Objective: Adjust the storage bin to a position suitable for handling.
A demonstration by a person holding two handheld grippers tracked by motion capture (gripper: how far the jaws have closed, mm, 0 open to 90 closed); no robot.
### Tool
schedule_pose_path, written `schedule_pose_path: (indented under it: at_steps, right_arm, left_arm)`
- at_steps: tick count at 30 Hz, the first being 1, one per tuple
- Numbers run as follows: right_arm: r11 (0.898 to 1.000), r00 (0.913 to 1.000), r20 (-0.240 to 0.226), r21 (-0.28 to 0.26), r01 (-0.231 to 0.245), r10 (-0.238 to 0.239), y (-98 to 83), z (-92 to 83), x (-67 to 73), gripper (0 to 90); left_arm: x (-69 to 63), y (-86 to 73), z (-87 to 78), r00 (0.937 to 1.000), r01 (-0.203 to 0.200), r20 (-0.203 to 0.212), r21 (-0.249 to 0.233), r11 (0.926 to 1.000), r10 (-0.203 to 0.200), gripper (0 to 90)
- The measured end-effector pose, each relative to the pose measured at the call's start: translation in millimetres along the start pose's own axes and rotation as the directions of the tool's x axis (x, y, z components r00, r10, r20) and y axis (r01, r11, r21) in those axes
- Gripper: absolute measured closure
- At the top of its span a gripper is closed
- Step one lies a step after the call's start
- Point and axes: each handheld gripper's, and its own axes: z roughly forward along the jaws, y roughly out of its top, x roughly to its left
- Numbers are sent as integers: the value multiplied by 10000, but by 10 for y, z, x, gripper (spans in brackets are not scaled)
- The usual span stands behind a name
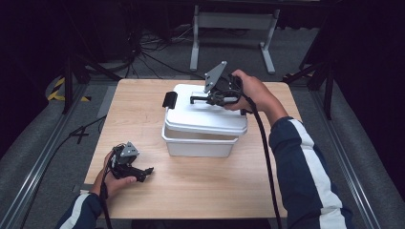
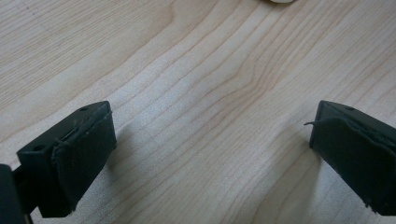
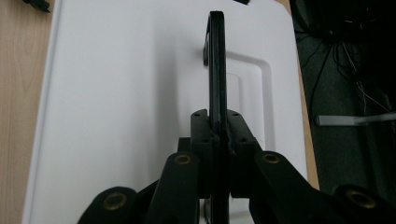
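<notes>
Lid (image 1: pixel 205 117) on box (image 1: pixel 198 145) — mid-table (image 1: pixel 143 109).

Wooden table (image 1: pixel 143 119), grey floor (image 1: pixel 43 138), darkness

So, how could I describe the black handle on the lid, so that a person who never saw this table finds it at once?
On the wooden table stands a white box, its white lid sitting askew on top. The black handle stands upright at the lid's middle, clamped in the right gripper. The other black part, a latch, hangs at the lid's edge, untouched.
</notes>
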Motion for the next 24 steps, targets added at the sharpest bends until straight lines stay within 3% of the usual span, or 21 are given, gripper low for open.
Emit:
schedule_pose_path:
  at_steps: [12,24]
  right_arm:
    - [9999,9992,384,-102,-95,99,-159,-210,13,846]
    - [9986,9968,613,-118,-506,513,-487,-461,31,846]
  left_arm:
    - [2,1,-1,10000,-29,1,9,10000,29,9]
    - [-1,-3,3,10000,-6,-8,-58,10000,6,9]
